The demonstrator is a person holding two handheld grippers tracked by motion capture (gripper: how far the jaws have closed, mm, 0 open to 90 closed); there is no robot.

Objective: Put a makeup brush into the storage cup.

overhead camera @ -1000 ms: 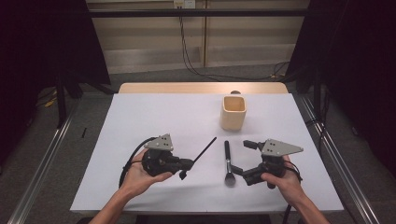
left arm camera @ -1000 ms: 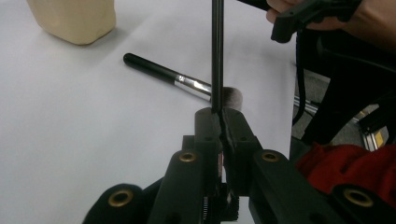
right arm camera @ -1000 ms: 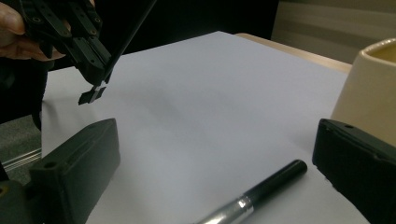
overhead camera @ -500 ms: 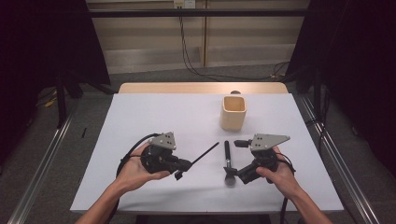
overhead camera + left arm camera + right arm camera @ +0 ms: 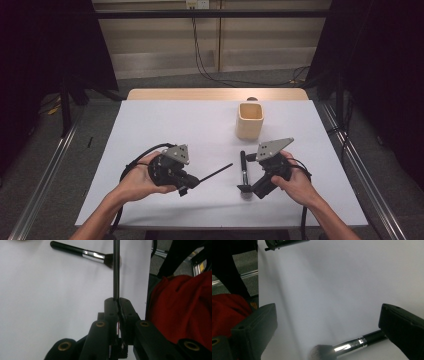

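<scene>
The left gripper is clenched on a thin black stick, which it points toward the makeup brush. The right gripper hangs spread wide over that brush, probably to pick it up. The brush lies on the white table, just short of the beige cup, likely its destination.
</scene>
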